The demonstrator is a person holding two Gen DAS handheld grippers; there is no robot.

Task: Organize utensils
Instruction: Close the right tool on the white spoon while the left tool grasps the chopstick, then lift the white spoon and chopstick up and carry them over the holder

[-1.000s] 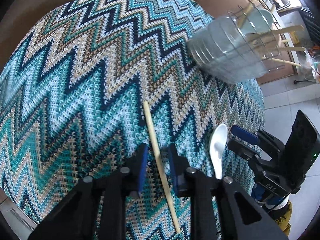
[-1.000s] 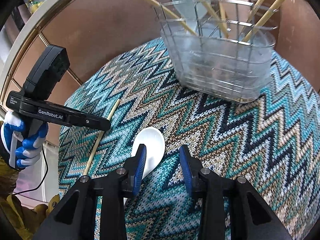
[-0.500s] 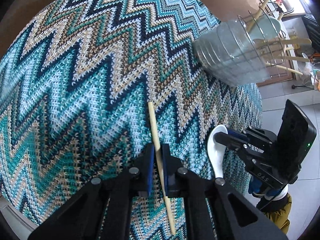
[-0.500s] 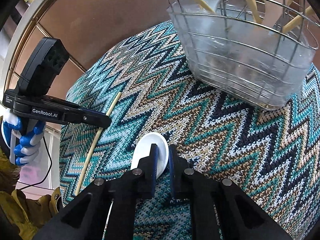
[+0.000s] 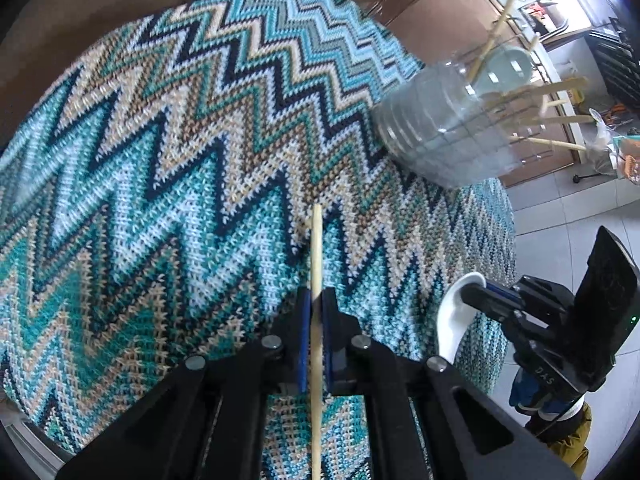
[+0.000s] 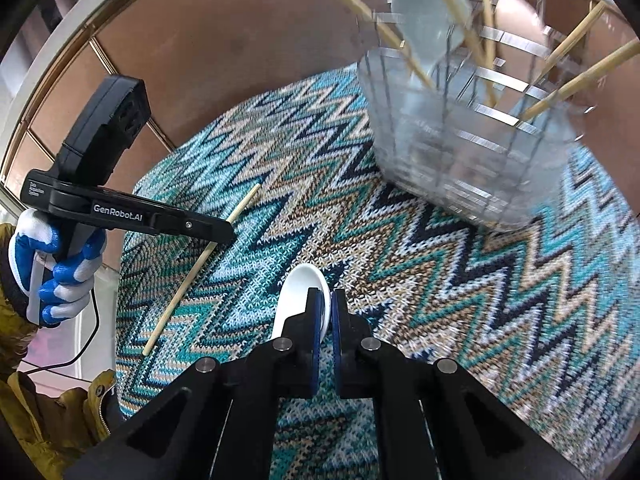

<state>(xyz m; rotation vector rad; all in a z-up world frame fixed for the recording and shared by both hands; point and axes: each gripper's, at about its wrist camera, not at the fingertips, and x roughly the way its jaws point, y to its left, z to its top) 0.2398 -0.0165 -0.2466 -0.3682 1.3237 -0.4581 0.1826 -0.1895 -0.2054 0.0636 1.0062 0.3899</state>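
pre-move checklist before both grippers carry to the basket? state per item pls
1. Left gripper shut on the chopstick: ok, pads clamp it on both sides.
2. Right gripper shut on the white spoon: ok, pinching the bowl's rim.
3. Chopstick grip point: not ok, long ends stick out on both sides and it could pivot.
4. Spoon clear of the zigzag cloth: cannot tell, the handle is hidden under the gripper.
5. Room in the wire basket: cannot tell, several chopsticks and spoons already stand inside.
6. Path between the grippers: ok, they are apart.
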